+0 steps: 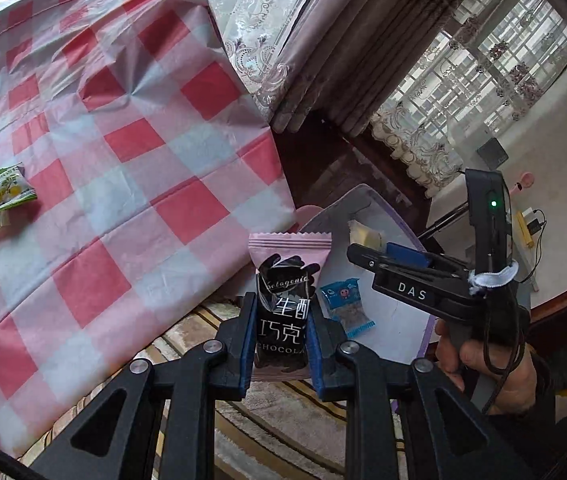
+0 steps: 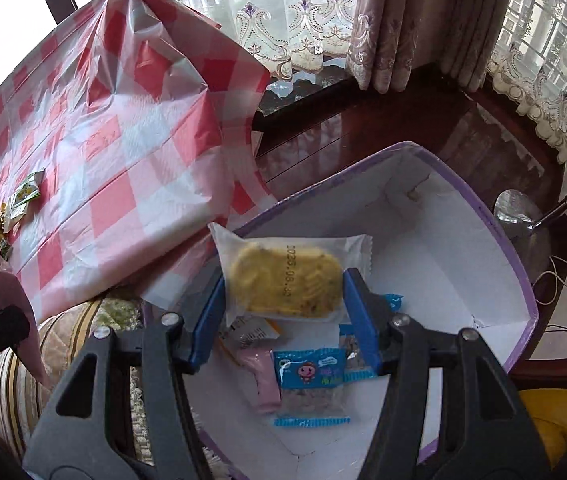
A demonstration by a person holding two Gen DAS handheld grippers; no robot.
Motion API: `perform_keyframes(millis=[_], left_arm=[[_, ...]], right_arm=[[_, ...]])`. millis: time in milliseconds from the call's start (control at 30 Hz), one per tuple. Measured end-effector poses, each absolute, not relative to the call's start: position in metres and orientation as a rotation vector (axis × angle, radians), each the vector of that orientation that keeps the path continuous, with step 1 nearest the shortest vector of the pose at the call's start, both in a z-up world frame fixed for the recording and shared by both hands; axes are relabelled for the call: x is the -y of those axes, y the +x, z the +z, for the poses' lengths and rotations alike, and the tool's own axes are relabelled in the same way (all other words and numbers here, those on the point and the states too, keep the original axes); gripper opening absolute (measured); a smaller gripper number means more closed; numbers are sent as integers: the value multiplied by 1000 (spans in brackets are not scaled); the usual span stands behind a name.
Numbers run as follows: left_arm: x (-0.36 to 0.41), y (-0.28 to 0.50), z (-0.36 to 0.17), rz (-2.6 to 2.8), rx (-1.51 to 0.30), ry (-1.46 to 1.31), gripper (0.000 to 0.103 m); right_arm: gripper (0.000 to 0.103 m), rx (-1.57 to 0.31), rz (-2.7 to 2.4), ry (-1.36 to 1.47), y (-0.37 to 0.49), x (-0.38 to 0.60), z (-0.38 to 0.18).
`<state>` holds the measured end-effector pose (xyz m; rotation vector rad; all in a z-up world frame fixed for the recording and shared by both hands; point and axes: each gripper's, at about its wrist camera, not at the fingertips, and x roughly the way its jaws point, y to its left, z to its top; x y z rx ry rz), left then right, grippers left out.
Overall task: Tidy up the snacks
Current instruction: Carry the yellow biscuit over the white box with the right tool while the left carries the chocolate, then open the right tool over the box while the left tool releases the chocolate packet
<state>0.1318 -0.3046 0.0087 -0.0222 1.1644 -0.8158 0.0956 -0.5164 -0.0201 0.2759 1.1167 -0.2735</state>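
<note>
My left gripper [image 1: 281,312] is shut on a pink and black chocolate packet [image 1: 285,300], held upright beside the table's edge, near the white box [image 1: 387,340]. My right gripper [image 2: 283,292] is shut on a clear packet with a yellow cake [image 2: 285,280], held over the purple-rimmed white box [image 2: 443,264]. The right gripper also shows in the left wrist view [image 1: 367,256], over the box. In the box lie a blue-wrapped snack [image 2: 309,384], a pink packet [image 2: 263,380] and another small packet [image 2: 251,330].
A table with a red and white checked cloth [image 1: 123,160] is at the left. Several green and yellow snack packets [image 1: 7,188] lie on its left part. A striped cushion [image 2: 15,380] is under the box. Curtains and a dark wooden ledge [image 2: 403,132] are behind.
</note>
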Motion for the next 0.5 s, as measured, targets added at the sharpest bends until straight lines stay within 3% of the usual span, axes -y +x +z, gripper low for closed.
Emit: perform_keyframes(millis=[333, 500], left_arm=[[354, 123, -12, -892, -1266, 58, 26], [341, 126, -7, -870, -1256, 14, 51]], right_arm=[[62, -1137, -313, 313, 92, 539, -32], [65, -1136, -321, 313, 92, 535, -29]])
